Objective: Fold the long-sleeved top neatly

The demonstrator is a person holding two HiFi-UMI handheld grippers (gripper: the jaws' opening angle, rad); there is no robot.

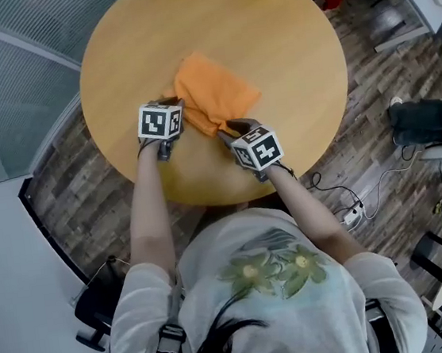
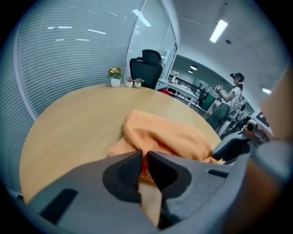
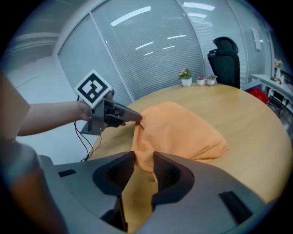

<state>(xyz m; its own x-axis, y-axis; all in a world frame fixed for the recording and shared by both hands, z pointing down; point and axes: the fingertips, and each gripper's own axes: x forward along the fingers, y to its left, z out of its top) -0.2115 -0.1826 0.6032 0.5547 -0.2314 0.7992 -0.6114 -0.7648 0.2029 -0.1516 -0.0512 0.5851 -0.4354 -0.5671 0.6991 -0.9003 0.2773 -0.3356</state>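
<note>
Closest under the head camera is the pale shirt (image 1: 274, 285), with both forearms reaching out over the round surface (image 1: 284, 36).

On the left, the left gripper (image 2: 144, 170) has its jaws drawn nearly together. A thin fold of the orange top (image 1: 215, 92) is pinched between the pads at the garment's near left corner.

The top sits in the near half of the surface, between the two grippers. It is bunched into a soft hump instead of lying flat, and I can't pick out a sleeve or the collar in any view.

On the right, the right gripper (image 3: 144, 167) is at the near right corner with its jaws standing apart. Cloth runs through the gap, but the pads do not look to be pressing on it, so I take that side as loose.

I judge the fold has barely begun, because the top needs spreading first. To do that well, I'd close the right gripper on an edge at the same depth as the left's pinch. It should take one or two layers, not a wad. Then I'd raise both grippers evenly and draw them apart until the near edge goes straight. After that I'd lay the cloth back down away from me, so that nothing slides off the near rim. With only one side gripped, a pull would just twist the lump.
</note>
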